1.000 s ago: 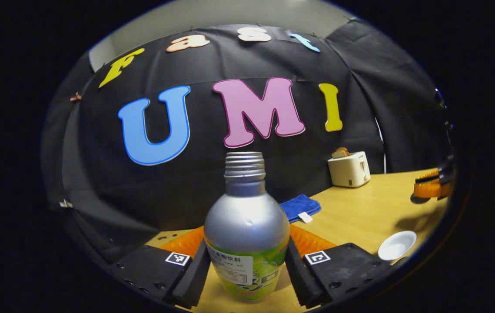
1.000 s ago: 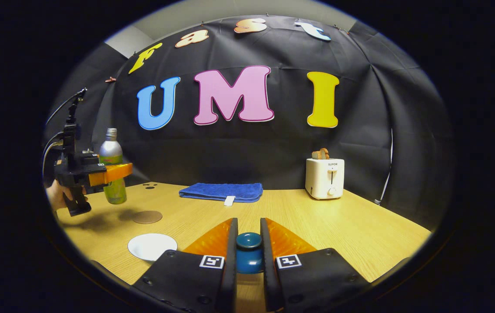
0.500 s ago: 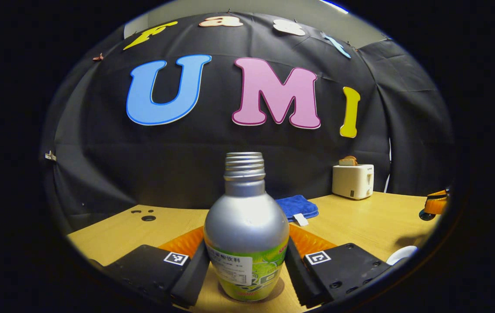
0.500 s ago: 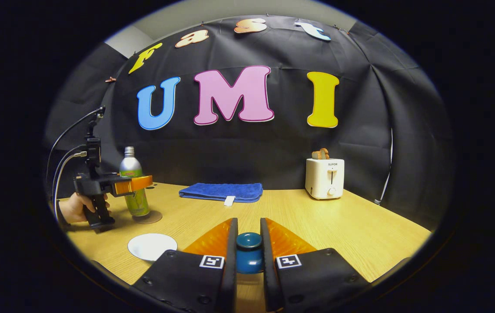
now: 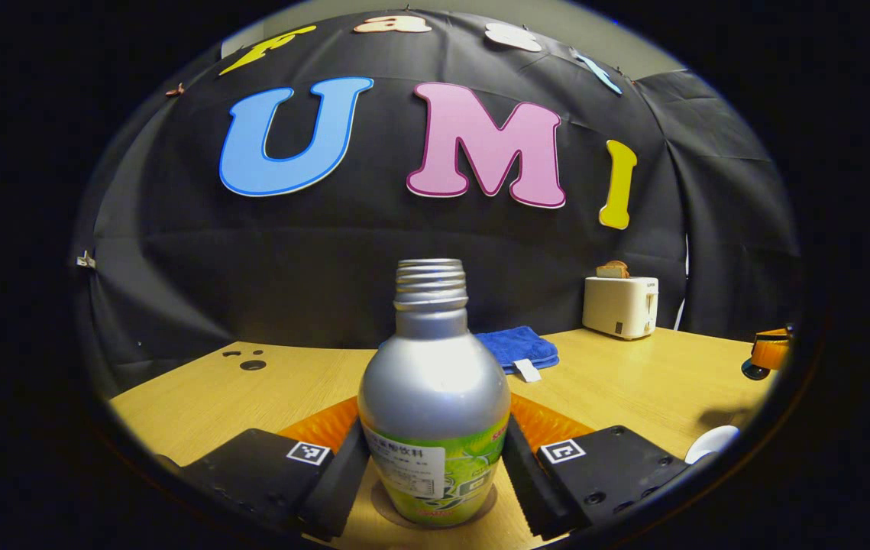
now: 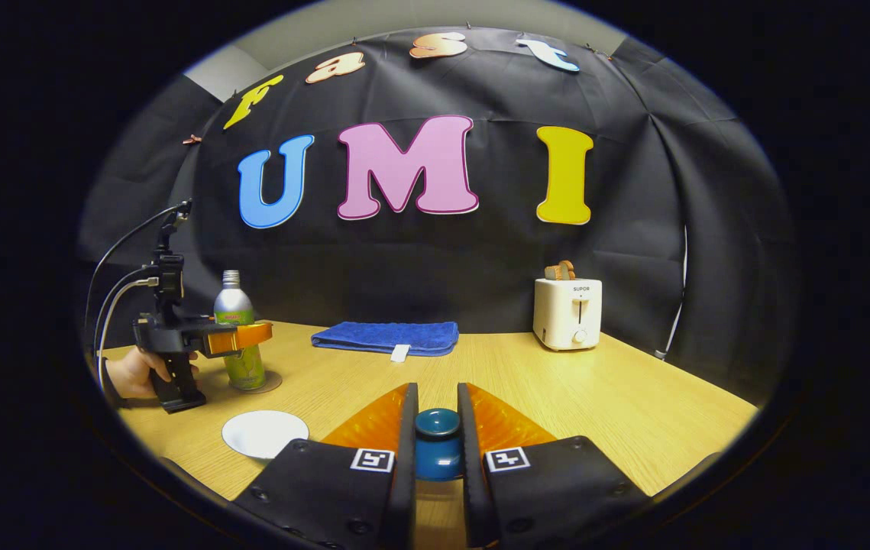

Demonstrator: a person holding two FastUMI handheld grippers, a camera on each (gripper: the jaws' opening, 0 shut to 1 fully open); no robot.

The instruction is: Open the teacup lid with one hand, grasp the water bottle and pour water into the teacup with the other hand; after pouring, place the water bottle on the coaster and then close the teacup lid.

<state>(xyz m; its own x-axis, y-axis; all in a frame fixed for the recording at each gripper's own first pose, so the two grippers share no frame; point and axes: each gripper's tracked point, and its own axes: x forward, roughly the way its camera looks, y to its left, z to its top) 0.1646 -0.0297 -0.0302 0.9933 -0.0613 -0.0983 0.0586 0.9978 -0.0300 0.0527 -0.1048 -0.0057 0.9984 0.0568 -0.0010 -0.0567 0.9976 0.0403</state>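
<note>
The water bottle (image 5: 433, 397), silver with a green label and no cap, stands upright on the brown coaster (image 5: 482, 507). My left gripper (image 5: 433, 458) is shut on its lower body, one finger at each side. In the right gripper view the bottle (image 6: 238, 336) and left gripper (image 6: 240, 337) are at the far left, over the coaster (image 6: 273, 381). My right gripper (image 6: 437, 412) is shut on the knob of the blue teacup lid (image 6: 437, 443), held above the table. The white teacup (image 6: 265, 433) sits uncovered at front left, and its rim (image 5: 712, 443) shows in the left gripper view.
A folded blue towel (image 6: 386, 337) lies at the back of the wooden table (image 6: 618, 405). A white toaster (image 6: 567, 313) with toast in it stands at back right. A hand (image 6: 129, 373) holds the left gripper's handle, with cables rising from it.
My left gripper has lowered the bottle from the air onto the coaster and levelled out. The right gripper has stayed still with the lid.
</note>
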